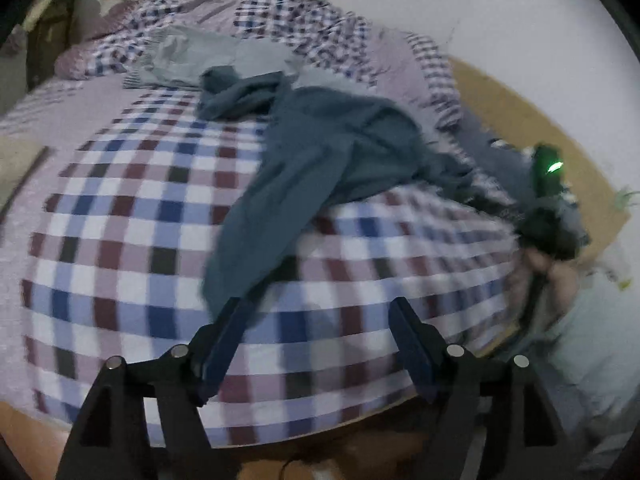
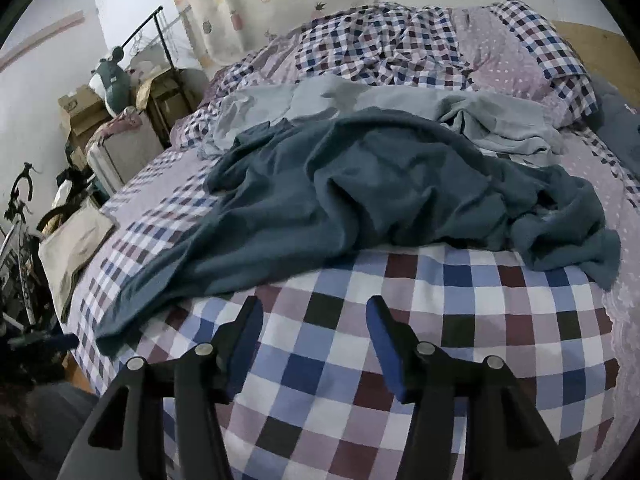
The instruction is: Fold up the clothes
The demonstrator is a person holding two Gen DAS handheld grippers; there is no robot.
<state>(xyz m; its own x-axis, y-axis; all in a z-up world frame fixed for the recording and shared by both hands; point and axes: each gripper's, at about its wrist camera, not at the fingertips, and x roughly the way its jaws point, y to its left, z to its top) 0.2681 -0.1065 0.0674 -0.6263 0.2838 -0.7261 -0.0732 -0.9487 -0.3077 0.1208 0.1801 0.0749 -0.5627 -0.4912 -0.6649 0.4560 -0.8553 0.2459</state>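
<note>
Clothes on the checked bed (image 2: pixel 400 360): two counted. One dark teal garment (image 2: pixel 360 192) lies crumpled mid-bed; one pale grey garment (image 2: pixel 400 98) lies behind it, partly covered. Left gripper (image 1: pixel 316 344): jaws spread, nothing between, teal hem just beside one finger. Right gripper (image 2: pixel 314 336): jaws spread, empty, above bare bedding. Left view is blurred; garment types unreadable.

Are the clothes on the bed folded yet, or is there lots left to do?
Nothing looks folded yet. The dark blue garment lies crumpled on the checked bedspread, and a light grey garment is rumpled behind it. In hand: nothing. The left gripper and right gripper are both open and empty, just short of the blue cloth. All the spreading and folding is left.
</note>
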